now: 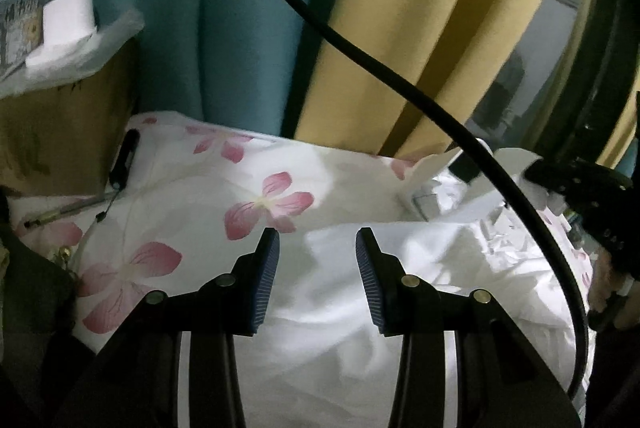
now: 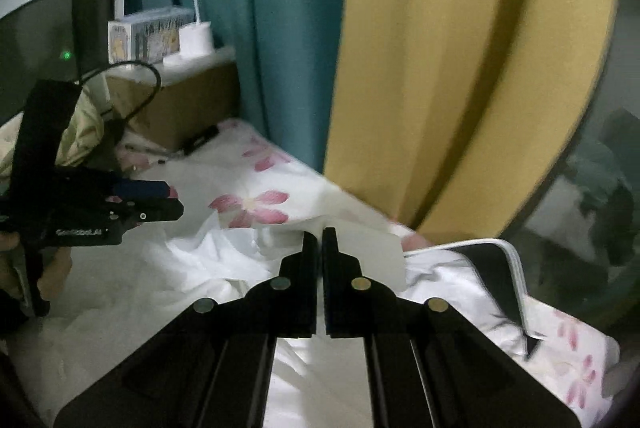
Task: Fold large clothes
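A white garment (image 1: 400, 268) lies crumpled on a bed with a white sheet printed with pink flowers (image 1: 268, 203). My left gripper (image 1: 318, 240) is open and empty, held above the near edge of the garment. It also shows from the side in the right wrist view (image 2: 176, 199) at the left. My right gripper (image 2: 320, 240) is shut, with nothing visible between its jaws, above the white garment (image 2: 180, 268). Its black body shows in the left wrist view at the far right (image 1: 584, 195).
A cardboard box (image 1: 60, 131) with a white lamp (image 1: 70, 15) on top stands at the bed's far left. Teal curtain (image 2: 280, 27) and yellow curtain (image 2: 460, 67) hang behind. A laptop (image 2: 496, 276) lies on the bed at the right. A black cable (image 1: 360, 51) crosses the left view.
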{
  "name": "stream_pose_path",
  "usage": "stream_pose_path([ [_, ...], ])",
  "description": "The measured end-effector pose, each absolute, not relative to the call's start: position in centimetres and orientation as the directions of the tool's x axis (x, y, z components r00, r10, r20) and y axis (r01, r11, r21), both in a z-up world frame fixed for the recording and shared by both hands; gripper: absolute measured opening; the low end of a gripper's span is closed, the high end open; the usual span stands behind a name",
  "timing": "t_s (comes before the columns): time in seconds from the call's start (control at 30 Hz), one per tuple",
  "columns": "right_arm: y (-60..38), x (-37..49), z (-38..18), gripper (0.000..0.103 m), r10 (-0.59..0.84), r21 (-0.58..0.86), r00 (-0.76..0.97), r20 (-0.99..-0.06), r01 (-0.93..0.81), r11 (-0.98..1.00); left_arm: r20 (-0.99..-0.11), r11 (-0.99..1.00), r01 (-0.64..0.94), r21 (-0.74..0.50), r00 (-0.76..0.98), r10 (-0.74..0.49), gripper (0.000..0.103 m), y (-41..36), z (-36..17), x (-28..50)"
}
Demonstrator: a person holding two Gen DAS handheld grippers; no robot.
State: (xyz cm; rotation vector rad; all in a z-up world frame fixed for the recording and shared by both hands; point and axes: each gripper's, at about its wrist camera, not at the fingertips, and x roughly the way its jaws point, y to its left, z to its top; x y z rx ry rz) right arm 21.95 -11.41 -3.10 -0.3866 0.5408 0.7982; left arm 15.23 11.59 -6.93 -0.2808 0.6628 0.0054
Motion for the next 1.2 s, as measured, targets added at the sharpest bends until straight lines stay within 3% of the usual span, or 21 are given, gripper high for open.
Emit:
stream_pose_path([
  [0.27,-19.4,19.7,-1.6,0.002,0.493,-0.132,0.667,-0.558,-0.658,0.741,-0.583,0.967,-0.051,-0.249,0.805,-0.108,0.043,8.3,-5.3,14.7],
  [0.63,-31.1,19.0,-3.5,0.002,0.391,-0.027,0.692,-0.606,-0.510,0.860,-0.607,0.977,0.011,-0.214,0.782,-0.142,0.043,2.9,-5.9,15.0],
  [1.2,-42.7,18.4,-11.3,0.002,0.238,0.064,0.642,-0.728,-0.283,0.957,-0.692,0.989,0.050,-0.141,0.709,-0.135,0.043,-2.8,-8.5,16.6],
])
